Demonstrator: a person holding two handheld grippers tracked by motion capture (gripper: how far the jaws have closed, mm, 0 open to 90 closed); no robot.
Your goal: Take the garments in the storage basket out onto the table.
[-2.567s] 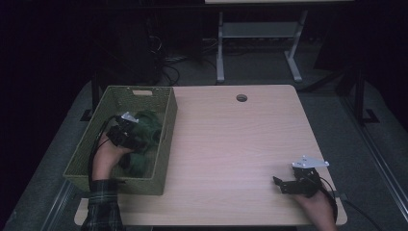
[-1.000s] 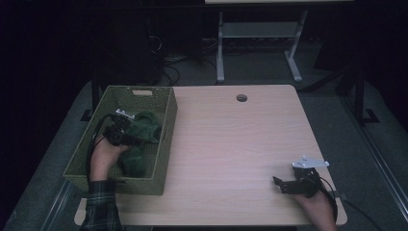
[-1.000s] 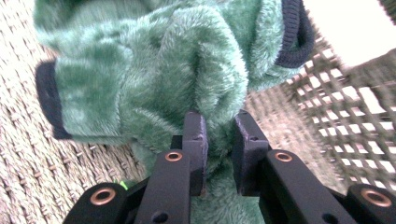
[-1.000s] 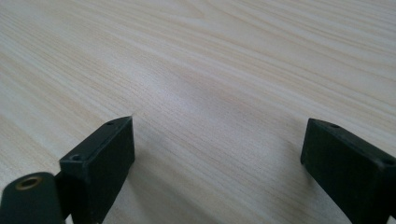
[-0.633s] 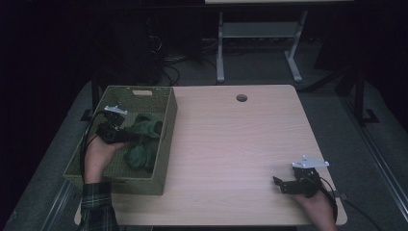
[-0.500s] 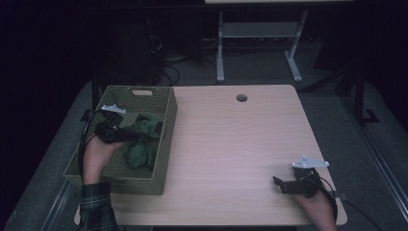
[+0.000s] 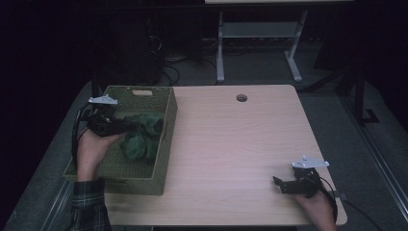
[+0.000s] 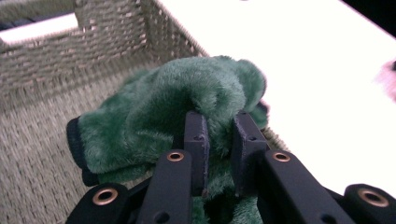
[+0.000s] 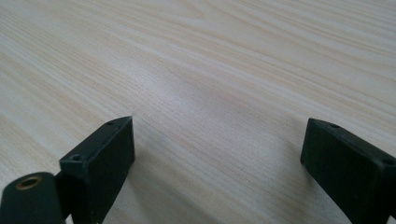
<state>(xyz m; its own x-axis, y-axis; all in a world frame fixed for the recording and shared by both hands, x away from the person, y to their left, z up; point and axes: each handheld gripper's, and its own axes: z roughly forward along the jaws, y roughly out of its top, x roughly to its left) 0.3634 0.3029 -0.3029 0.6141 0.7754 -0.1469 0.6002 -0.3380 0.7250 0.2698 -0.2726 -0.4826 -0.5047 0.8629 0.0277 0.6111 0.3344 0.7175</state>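
A green fuzzy cloth (image 7: 140,135) hangs partly lifted inside the woven olive basket (image 7: 166,102) at the table's left. My left gripper (image 7: 126,126) is shut on a fold of the green cloth (image 8: 187,102); in the left gripper view its two black fingers (image 8: 196,140) pinch the plush pile between them. The basket wall (image 8: 42,51) rises behind the cloth. Near the table's front right corner my right gripper (image 7: 278,183) rests low over the bare wood. Its black fingers (image 9: 100,161) stand far apart with only table between them.
The light wooden table (image 7: 231,144) has a round cable hole (image 7: 241,97) near its far edge. A white desk frame (image 7: 257,43) and cables stand on the dark floor behind. A plaid sleeve (image 7: 89,204) enters at the bottom left.
My left gripper has risen and drawn toward the basket's left side, pulling the green cloth up with it. The right gripper has not moved.
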